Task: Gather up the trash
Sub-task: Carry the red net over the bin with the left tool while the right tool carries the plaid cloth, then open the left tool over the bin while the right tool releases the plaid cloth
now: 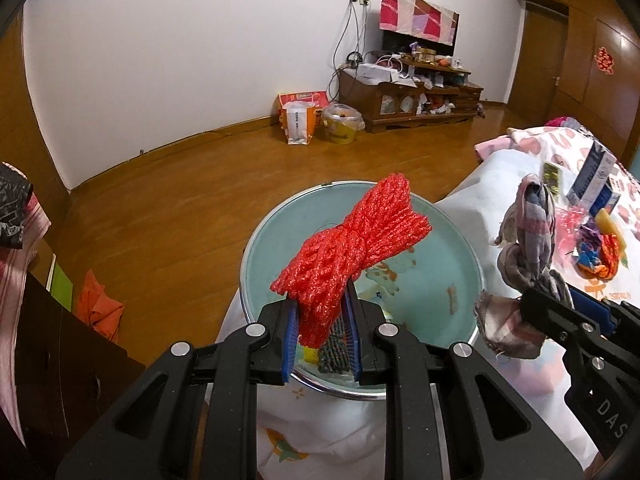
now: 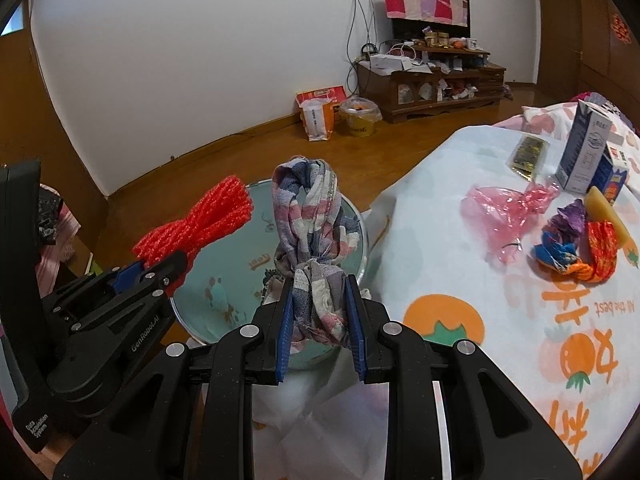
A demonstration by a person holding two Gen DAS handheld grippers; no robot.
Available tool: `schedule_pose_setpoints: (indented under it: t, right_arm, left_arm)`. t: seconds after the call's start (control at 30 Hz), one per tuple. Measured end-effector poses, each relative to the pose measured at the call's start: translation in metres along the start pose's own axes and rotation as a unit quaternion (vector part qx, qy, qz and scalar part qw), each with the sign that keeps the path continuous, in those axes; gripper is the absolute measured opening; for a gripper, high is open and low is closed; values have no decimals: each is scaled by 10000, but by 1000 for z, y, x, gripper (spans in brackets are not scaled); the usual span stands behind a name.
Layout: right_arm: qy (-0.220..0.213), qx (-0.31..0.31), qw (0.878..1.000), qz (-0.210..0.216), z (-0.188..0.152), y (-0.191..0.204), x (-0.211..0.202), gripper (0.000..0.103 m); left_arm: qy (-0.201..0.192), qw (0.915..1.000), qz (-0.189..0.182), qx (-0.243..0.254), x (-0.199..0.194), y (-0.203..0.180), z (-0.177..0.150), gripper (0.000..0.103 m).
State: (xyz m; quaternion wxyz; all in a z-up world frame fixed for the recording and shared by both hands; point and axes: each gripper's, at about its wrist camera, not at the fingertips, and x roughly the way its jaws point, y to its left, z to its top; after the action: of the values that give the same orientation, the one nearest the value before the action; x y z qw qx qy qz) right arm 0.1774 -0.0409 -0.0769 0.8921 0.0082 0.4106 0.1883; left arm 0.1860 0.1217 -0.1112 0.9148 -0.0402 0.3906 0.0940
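Observation:
My left gripper is shut on a red foam net bundle and holds it over a light-blue round basin at the table's left edge. My right gripper is shut on a knotted plaid cloth rag, also held above the basin. The right gripper shows in the left wrist view with the rag. The left gripper shows in the right wrist view with the red net. A few scraps lie in the basin.
On the tablecloth lie a pink plastic film, a colourful wrapper bundle, a yellow bar, a blue-white carton and a dark sachet. Beyond is wooden floor and a cluttered TV cabinet.

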Motion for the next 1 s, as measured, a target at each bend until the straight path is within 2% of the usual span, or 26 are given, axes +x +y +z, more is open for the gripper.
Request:
schedule_pose_setpoints:
  t: [0.6, 1.0]
  right_arm:
    - [412, 67, 9991, -78, 8, -1, 57, 26]
    - [453, 16, 9990, 47, 12, -2, 68, 31]
  left_arm:
    - [316, 9993, 171, -74, 44, 0, 8, 20]
    - [518, 9982, 299, -67, 61, 2, 4, 21]
